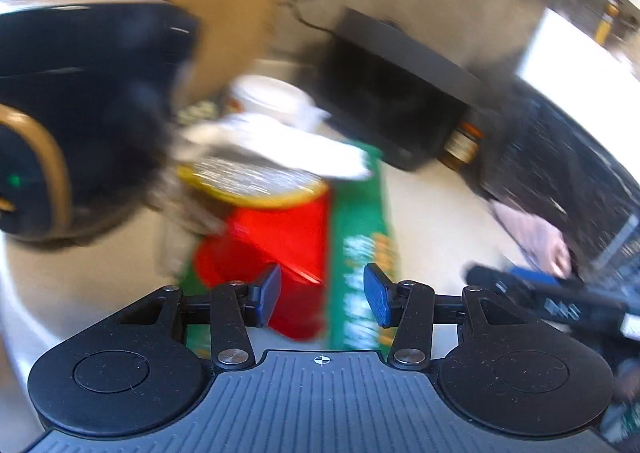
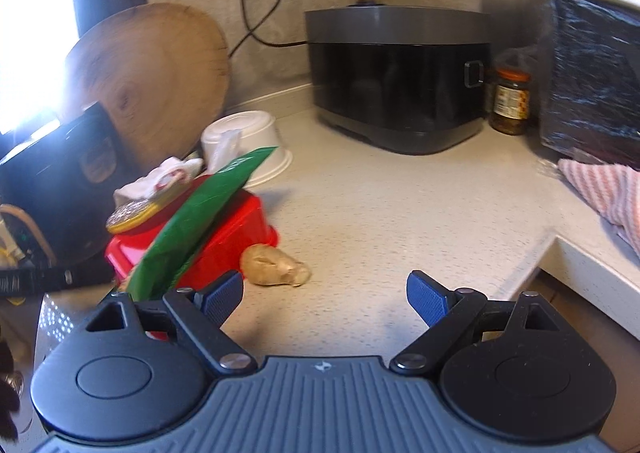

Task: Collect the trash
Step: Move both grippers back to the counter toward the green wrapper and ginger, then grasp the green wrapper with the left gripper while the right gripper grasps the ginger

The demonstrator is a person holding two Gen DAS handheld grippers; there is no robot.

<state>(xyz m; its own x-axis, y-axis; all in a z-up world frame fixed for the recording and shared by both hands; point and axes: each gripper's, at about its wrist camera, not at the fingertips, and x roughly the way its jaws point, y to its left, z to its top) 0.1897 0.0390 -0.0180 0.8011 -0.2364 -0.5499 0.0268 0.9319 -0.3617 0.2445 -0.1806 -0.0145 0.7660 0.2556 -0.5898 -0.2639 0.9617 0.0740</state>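
Several scraps of trash heaped on a red plastic tub point(image 2: 236, 237) at the left of the pale speckled worktop point(image 2: 400, 213): a long green packet point(image 2: 200, 213) slanting out over the rim, a round foil lid with a yellow edge point(image 2: 132, 215) lying on top, crumpled white paper point(image 2: 160, 177) just behind the lid. Seen from the left wrist as a blurred pile, red tub point(image 1: 272, 249) below, foil lid point(image 1: 252, 177) above, green packet point(image 1: 360, 237) running down its right side.

Just beside the tub, on the bare worktop, a knobbly piece of ginger point(image 2: 276, 265). Behind the tub, an upturned white bowl point(image 2: 256, 133), and behind that a round wooden board point(image 2: 152, 81) leaning on the wall. To the left, touching or nearly touching the heap, a black appliance point(image 2: 68, 173).

Left tool point(image 1: 322, 293) held close over the tub and packet, pads apart, apparently pressing on nothing, though too smeared to be sure. Right tool point(image 2: 326, 299) spread wide and empty, above clear worktop just right of the ginger.

Farther back, a dark rice cooker point(image 2: 400, 73) against the wall, a jar with an orange cap point(image 2: 510, 101) beside it, and a pink striped cloth point(image 2: 600, 189) at the right edge.
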